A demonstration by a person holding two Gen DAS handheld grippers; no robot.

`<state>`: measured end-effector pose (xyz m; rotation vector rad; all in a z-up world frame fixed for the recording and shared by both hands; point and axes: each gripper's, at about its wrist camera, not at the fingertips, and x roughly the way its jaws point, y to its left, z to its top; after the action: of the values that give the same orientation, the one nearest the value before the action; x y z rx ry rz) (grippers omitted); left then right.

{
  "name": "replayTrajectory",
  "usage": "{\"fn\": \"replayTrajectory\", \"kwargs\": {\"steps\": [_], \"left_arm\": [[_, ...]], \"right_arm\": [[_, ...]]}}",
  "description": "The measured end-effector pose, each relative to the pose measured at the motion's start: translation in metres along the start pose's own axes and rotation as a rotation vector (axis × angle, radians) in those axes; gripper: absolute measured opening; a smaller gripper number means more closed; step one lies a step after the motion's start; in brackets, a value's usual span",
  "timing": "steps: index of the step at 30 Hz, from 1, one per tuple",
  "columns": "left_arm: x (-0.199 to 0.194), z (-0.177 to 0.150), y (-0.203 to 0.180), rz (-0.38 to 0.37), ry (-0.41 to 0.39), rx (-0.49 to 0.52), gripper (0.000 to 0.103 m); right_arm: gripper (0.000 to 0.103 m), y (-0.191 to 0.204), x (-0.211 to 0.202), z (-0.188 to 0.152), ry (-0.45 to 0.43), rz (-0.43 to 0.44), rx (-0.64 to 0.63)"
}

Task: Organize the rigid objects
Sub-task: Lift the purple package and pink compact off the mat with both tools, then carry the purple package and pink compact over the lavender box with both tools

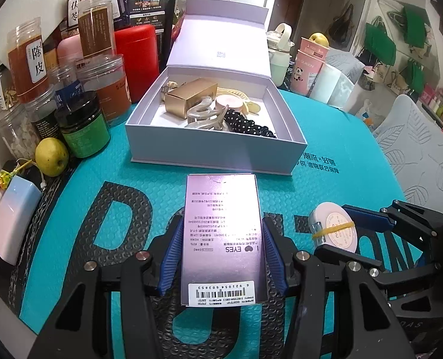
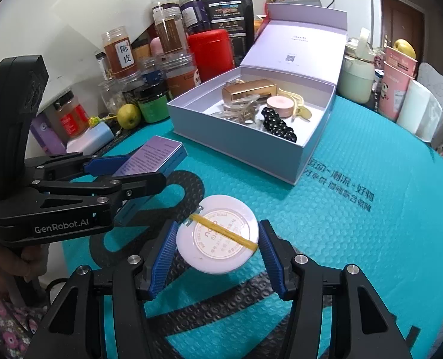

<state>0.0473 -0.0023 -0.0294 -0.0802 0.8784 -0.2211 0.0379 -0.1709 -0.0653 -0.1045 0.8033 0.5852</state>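
While both are gripped | left gripper (image 1: 221,254) clamps carton (image 1: 223,236): light, crushable, hold its long sides | right gripper (image 2: 217,243) pinches compact (image 2: 217,237): rigid, slippery, hold its rim

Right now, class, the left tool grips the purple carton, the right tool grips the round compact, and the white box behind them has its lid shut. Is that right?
One thing is wrong: the white box has its lid open, as the right wrist view shows. The left tool does grip the purple carton, and the right tool the round compact.
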Motion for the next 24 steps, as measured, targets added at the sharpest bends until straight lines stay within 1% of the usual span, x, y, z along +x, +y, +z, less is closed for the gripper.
{"fn": "replayTrajectory", "kwargs": {"steps": [5,9,11,24], "left_arm": [[-0.001,0.004,0.0,-0.002,-0.01,-0.01,0.051],[0.002,0.01,0.004,-0.031,-0.003,-0.03,0.051],[0.002,0.014,0.004,-0.025,-0.008,-0.027,0.051],[0.007,0.058,0.002,-0.005,-0.062,0.026,0.051]], "right_arm": [[0.054,-0.001,-0.002,0.005,-0.003,0.006,-0.006],[0.054,-0.001,-0.005,0.011,-0.014,0.013,-0.017],[0.054,-0.002,-0.006,0.015,-0.022,0.013,-0.018],[0.054,-0.014,-0.006,0.05,-0.06,-0.005,-0.059]]}}
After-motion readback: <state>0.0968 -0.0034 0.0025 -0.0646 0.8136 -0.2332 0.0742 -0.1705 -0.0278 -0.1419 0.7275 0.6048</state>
